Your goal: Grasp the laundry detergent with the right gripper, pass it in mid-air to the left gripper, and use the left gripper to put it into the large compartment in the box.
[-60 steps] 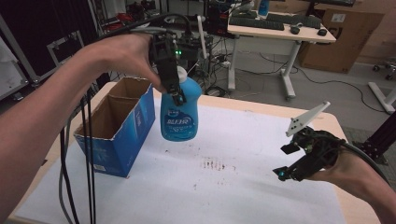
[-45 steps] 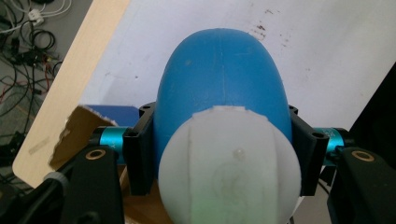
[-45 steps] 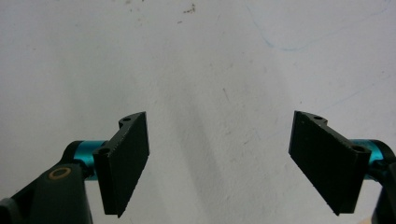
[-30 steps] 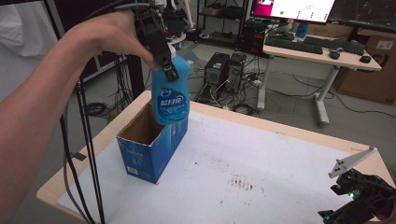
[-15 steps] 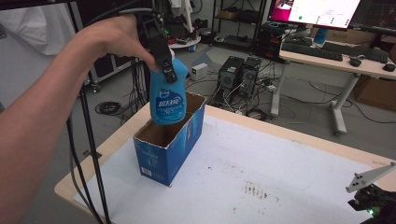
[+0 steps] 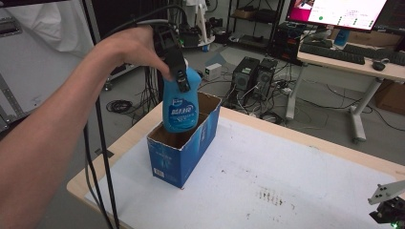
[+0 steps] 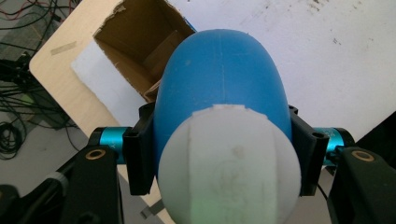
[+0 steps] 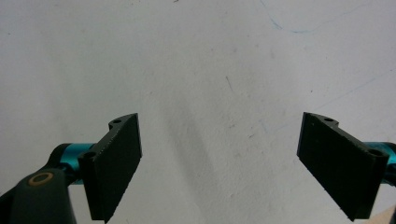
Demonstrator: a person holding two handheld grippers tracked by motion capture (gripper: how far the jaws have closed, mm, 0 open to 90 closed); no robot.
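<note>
A blue bottle (image 6: 180,107) with a white cap (image 7: 229,163) hangs upright, its base dipping into the open top of a blue cardboard box (image 6: 184,148) at the table's left. My left gripper (image 6: 177,71) is shut on the bottle's upper part, gripping it from above. In the left gripper view the black pads (image 7: 140,149) press on both sides of the bottle (image 7: 219,79), with the brown box interior (image 7: 140,42) below. My right gripper (image 6: 389,210) sits at the lower right corner of the high view. In the right gripper view it (image 8: 219,158) stands open over the bare white surface, nothing between its jaws.
A white sheet (image 6: 286,176) covers the wooden table (image 6: 110,157), with a small dark stain (image 6: 270,195) right of centre. Cables hang from my left hand past the table's left edge. Beyond the table stand computer towers (image 6: 255,76) and a desk (image 6: 353,62).
My left gripper has carried the bottle down and over the box, so its base now enters the opening. The right gripper has stayed near the lower right corner.
</note>
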